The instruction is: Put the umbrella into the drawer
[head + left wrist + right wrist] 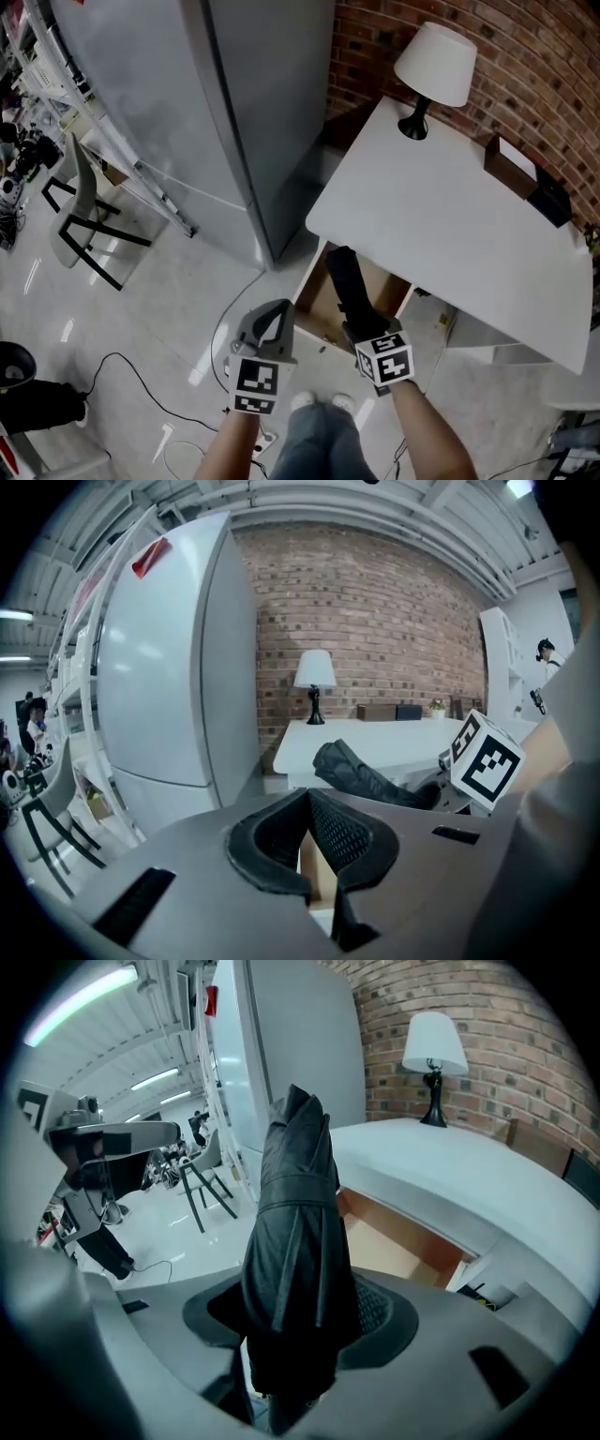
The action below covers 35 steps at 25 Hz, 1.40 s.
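Observation:
A folded black umbrella [345,281] stands tilted over the open wooden drawer [317,298] under the white desk [450,216]. My right gripper [362,332] is shut on the umbrella's lower end. In the right gripper view the umbrella [295,1232] rises from between the pads of that gripper [300,1335], with the drawer [394,1241] behind it. My left gripper [278,307] hangs just left of the drawer's front, its tips together and nothing between them. The left gripper view shows that gripper [306,803] with its pads touching, and the umbrella [366,775] to the right.
A white lamp [436,66] stands at the desk's far corner by the brick wall, and a brown box [511,167] sits further right. A tall grey fridge [234,103] rises left of the desk. A chair [80,211] and floor cables [131,375] lie to the left.

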Tool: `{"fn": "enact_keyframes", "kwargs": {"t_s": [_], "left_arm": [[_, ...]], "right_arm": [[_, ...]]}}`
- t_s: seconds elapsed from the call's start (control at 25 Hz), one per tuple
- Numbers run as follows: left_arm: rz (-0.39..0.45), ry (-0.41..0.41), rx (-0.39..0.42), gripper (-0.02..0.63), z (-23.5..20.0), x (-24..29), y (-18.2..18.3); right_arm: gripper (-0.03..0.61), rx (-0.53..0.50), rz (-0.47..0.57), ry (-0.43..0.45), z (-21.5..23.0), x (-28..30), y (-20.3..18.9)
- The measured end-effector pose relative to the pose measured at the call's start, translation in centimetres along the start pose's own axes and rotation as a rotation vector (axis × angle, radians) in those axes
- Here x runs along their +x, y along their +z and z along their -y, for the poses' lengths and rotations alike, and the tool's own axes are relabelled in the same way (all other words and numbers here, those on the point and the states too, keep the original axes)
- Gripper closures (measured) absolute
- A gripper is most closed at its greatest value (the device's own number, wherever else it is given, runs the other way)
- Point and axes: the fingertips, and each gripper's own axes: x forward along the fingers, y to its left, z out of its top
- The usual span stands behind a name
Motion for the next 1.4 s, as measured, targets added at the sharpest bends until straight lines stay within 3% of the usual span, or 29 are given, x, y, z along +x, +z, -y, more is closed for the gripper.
{"fn": "enact_keyframes", "kwargs": {"t_s": [0.28, 0.56, 0.76, 1.12, 1.4], "left_arm": [[-0.023, -0.010, -0.024, 0.612, -1.2, 2.6, -3.5], [-0.033, -0.013, -0.032, 0.612, -0.6, 4.9, -5.8], [-0.023, -0.009, -0.035, 0.612, -0.3, 6.7, -6.7], [-0.025, -0.020, -0.018, 0.612, 0.7, 9.2, -9.2], [-0.016, -0.004, -0.018, 0.612, 0.7, 10.2, -9.7]], "right_arm": [[0.348, 0.032, -0.114, 0.037, 0.3, 5.6, -2.0], [0.348, 0.063, -0.175, -0.037, 4.1, 9.8, -3.1], [0.348, 0.120, -0.173, -0.116, 6.6, 12.6, -4.0], [0.345, 0.118, -0.173, -0.215, 9.4, 16.9, -7.3], [0.340, 0.096, -0.168, -0.200, 9.7, 19.0, -9.1]]}}
